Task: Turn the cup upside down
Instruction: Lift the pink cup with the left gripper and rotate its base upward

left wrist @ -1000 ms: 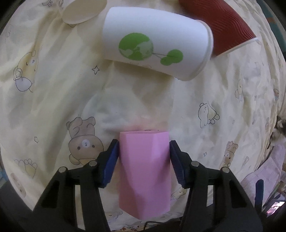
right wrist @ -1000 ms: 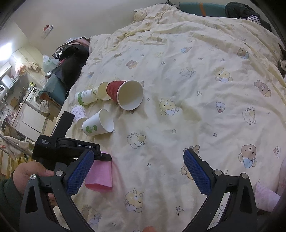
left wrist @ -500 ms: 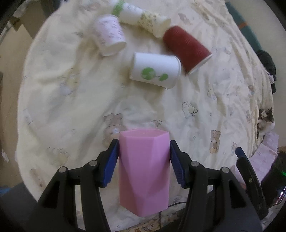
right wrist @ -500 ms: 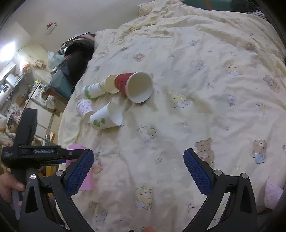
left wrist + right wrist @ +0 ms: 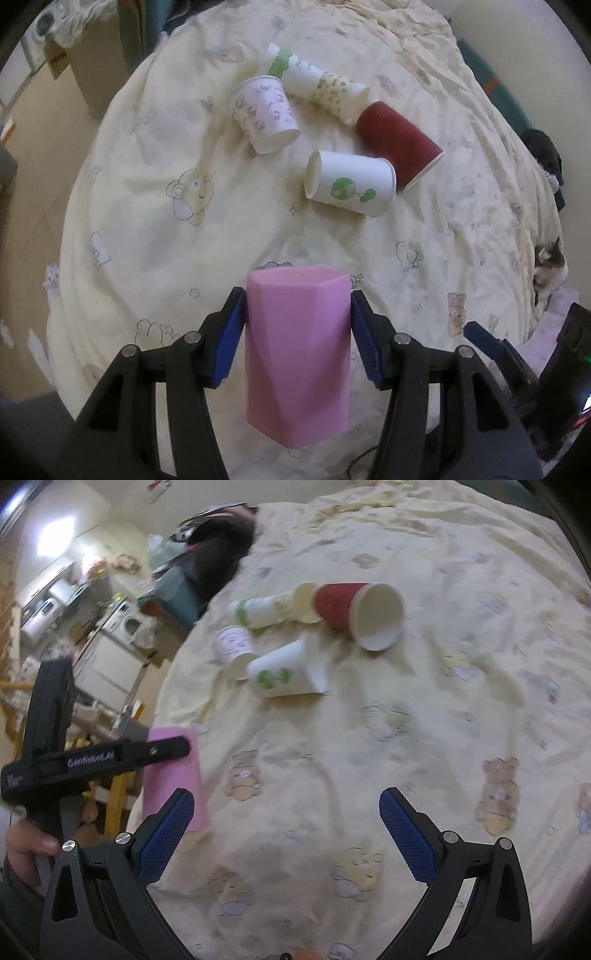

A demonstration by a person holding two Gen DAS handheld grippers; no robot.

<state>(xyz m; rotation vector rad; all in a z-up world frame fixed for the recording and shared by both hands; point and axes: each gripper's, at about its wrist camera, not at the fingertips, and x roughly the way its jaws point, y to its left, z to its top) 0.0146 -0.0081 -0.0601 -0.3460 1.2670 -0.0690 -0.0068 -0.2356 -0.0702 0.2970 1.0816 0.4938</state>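
A: We had the bed (image 5: pixel 155 206) under us, its bear-print quilt carrying five paper cups on their sides: the red cup (image 5: pixel 397 142), the white cup (image 5: pixel 351 182), the lilac cup (image 5: pixel 264 112) and two more nested behind.

B: And the pink cup (image 5: pixel 297 354)?

A: The left gripper (image 5: pixel 297 339) held it in the air above the quilt, jaws closed on its flat sides. The right gripper (image 5: pixel 286 834) hung beside it with jaws wide apart, holding nothing.

B: So which step were we on?

A: Mid-flip, we judged. Next we needed to turn the wrist until the mouth faced down, then lower it onto the soft quilt.

B: Which end was the mouth?

A: We couldn't tell; the far end looked closed, and the near end was cut off.
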